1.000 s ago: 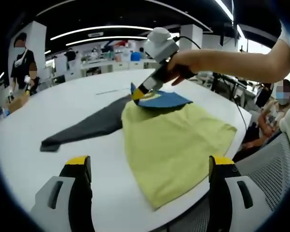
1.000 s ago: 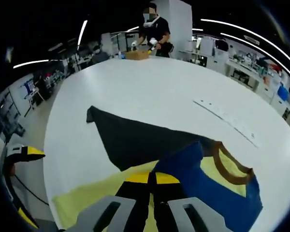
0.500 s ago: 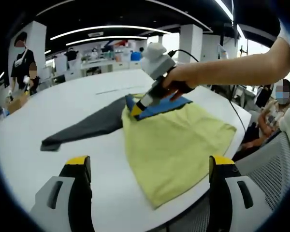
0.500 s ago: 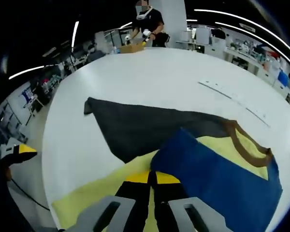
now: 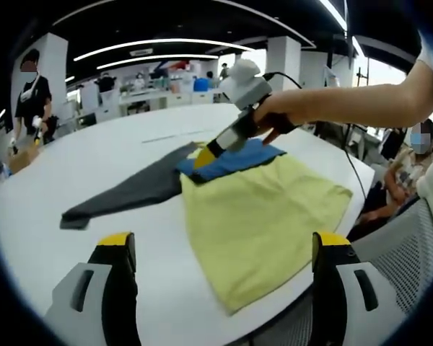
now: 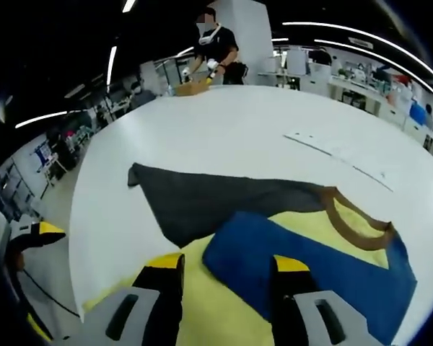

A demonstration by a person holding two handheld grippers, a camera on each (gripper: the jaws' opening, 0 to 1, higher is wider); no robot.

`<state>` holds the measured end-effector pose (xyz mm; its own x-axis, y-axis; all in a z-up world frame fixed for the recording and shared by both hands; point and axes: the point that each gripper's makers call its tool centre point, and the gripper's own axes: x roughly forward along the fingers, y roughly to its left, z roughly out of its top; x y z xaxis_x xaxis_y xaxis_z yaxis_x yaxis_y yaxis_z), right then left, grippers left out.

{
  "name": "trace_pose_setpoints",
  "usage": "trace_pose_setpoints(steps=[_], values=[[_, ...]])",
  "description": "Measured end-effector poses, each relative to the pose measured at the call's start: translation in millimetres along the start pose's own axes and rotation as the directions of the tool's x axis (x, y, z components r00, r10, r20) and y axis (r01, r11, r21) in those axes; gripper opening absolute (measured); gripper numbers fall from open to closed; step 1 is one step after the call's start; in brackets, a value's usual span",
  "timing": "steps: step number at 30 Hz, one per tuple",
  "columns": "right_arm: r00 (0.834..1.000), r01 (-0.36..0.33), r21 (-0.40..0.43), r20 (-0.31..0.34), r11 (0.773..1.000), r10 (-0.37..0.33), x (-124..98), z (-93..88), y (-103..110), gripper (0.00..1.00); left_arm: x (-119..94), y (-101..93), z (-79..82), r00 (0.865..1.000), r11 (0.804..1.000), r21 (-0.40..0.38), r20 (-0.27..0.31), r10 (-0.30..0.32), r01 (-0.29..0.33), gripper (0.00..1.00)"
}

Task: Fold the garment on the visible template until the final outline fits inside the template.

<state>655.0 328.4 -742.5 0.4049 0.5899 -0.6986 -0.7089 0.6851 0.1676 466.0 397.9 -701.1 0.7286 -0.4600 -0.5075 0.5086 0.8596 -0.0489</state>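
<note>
Garment (image 6: 289,288) lies flat beneath the open right hand-held gripper (image 6: 227,265).

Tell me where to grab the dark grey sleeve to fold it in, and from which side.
Grip the dark grey sleeve at its free cuff end, the tip lying farthest from the yellow body. It lies flat and stretched out on the white table, so coming in from beyond the cuff with the open left gripper seems best for carrying it over the body.
</note>
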Motion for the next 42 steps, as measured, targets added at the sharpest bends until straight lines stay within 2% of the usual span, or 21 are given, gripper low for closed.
trace_pose_setpoints(steps=[6, 17, 21, 31, 36, 38, 42], values=[[1.000, 0.023, 0.029, 0.017, 0.999, -0.023, -20, -4.6, -19, 0.58, 1, -1.4, 2.0, 1.000, 1.000, 0.002, -0.001, -0.007, 0.007, 0.99], [0.995, 0.093, 0.100, 0.036, 0.991, -0.097, -63, -29.9, -64, 0.57, 5, -3.9, -0.4, 1.000, 1.000, 0.003, -0.016, -0.018, 0.018, 0.99], [0.992, 0.120, 0.118, 0.030, 0.986, -0.124, -75, -41.0, -78, 0.56, 7, -3.7, -0.3, 1.000, 0.999, -0.035, -0.006, -0.030, 0.029, 0.99], [0.980, 0.192, 0.164, 0.014, 0.968, -0.197, -109, -68.9, -114, 0.45, 10, 1.2, -10.8, 0.999, 1.000, -0.015, -0.044, -0.014, 0.013, 0.98], [0.974, 0.224, 0.185, -0.003, 0.957, -0.228, -120, -85.2, -128, 0.41, 12, 7.4, -21.5, 0.997, 0.999, -0.037, -0.081, 0.005, -0.008, 0.92], [0.971, 0.237, 0.201, -0.013, 0.951, -0.239, -124, -92.6, -134, 0.39, 11, 8.9, -25.2, 0.995, 0.999, -0.045, -0.096, 0.010, -0.014, 0.86], [0.967, 0.252, 0.228, -0.033, 0.941, -0.251, -130, -107.9, -141, 0.33, 10, 9.6, -30.5, 0.993, 0.999, -0.038, -0.119, 0.013, -0.018, 0.81]])
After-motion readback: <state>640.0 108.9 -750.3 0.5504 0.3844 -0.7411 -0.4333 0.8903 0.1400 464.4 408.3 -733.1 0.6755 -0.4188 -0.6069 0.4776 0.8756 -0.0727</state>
